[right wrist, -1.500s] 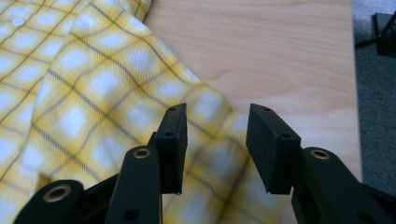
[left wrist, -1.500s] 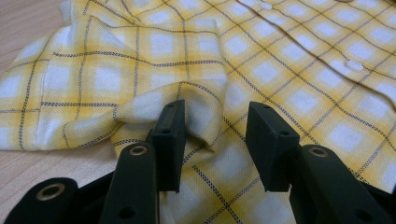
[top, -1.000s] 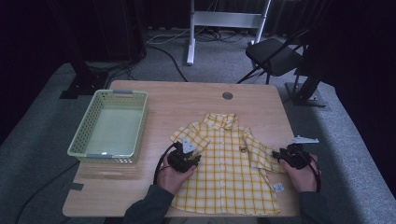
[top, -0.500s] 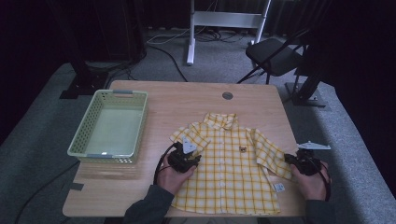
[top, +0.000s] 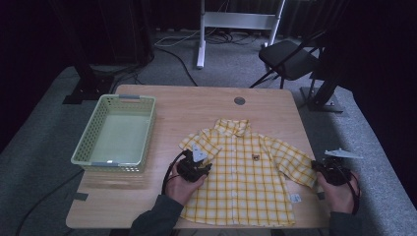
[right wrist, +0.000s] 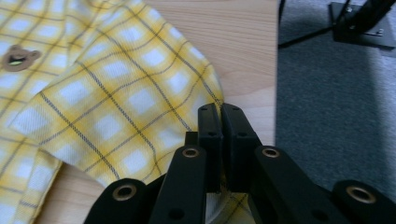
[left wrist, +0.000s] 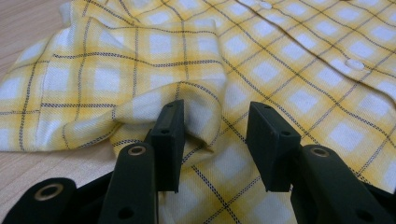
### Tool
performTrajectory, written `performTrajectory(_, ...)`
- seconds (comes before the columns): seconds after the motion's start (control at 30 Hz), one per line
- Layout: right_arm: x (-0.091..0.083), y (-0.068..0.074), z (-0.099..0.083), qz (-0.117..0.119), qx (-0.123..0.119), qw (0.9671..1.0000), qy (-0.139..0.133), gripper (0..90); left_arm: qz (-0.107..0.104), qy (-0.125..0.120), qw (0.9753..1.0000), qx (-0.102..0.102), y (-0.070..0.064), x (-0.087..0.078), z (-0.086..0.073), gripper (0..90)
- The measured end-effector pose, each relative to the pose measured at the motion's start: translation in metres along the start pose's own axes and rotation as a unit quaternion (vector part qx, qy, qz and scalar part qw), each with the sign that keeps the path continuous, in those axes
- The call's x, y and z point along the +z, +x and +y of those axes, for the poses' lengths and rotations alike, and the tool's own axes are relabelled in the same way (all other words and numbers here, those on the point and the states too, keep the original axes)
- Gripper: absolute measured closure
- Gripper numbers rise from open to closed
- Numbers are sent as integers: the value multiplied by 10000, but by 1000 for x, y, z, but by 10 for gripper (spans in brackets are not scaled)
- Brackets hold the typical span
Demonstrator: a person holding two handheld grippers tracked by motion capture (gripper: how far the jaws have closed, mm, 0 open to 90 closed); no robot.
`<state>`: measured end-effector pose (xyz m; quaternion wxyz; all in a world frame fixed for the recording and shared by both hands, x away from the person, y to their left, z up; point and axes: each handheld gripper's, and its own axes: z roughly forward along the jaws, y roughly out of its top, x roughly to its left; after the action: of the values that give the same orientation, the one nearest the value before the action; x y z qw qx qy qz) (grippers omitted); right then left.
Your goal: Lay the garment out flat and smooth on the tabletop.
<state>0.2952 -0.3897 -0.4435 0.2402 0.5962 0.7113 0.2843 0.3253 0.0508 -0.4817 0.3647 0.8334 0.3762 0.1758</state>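
A yellow plaid shirt (top: 246,172) lies face up and spread on the wooden table (top: 196,105), with a bear patch (right wrist: 18,57) on its chest. My left gripper (top: 197,166) rests on the shirt's left sleeve. In the left gripper view it (left wrist: 215,140) is open, its jaws either side of a raised fold of plaid cloth (left wrist: 196,100). My right gripper (top: 324,171) sits at the table's right edge. In the right gripper view it (right wrist: 220,135) is shut on the edge of the right sleeve (right wrist: 116,93), which is drawn out sideways.
A pale green mesh basket (top: 81,150) stands at the table's left, with nothing in it. A round grommet (top: 239,101) sits near the far edge. Grey carpet (right wrist: 336,116) drops away right beside the right gripper. A folding chair (top: 290,59) stands beyond the table.
My right gripper has moved right toward the table edge, drawing the right sleeve outward. The left gripper has stayed on the left sleeve.
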Motion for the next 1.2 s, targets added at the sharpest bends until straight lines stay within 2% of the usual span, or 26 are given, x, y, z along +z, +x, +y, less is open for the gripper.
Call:
performTrajectory(0.13,0,-6,-1,-107,115,9999,-18,868,-1,20,10000,22,0,0,0,579)
performTrajectory(0.23,1,-7,-1,-86,135,9999,-42,839,-1,19,10000,24,0,0,0,579)
performTrajectory(0.27,1,-7,-1,-22,87,9999,-55,779,2,20,10000,27,0,0,0,579)
performTrajectory(0.3,2,-5,-2,120,55,9999,-36,750,6,21,10000,28,0,0,0,579)
performTrajectory(0.33,3,-4,-3,164,40,9999,-19,730,9,22,10000,30,0,0,0,578)
performTrajectory(0.53,0,0,-12,182,70,9997,-112,640,14,18,10000,39,0,0,0,574)
performTrajectory(0.7,-11,1,-22,100,79,9997,-228,585,21,14,10000,43,-1,0,0,573)
performTrajectory(0.9,-19,-3,-31,-5,148,9994,-302,563,32,10,10000,49,-1,0,0,573)
performTrajectory(1.1,-12,1,-39,30,6,10000,-22,573,35,-6,10000,32,-1,0,0,572)
performTrajectory(1.2,-6,2,-42,-51,-96,9998,151,629,33,-11,10000,25,-1,0,0,573)
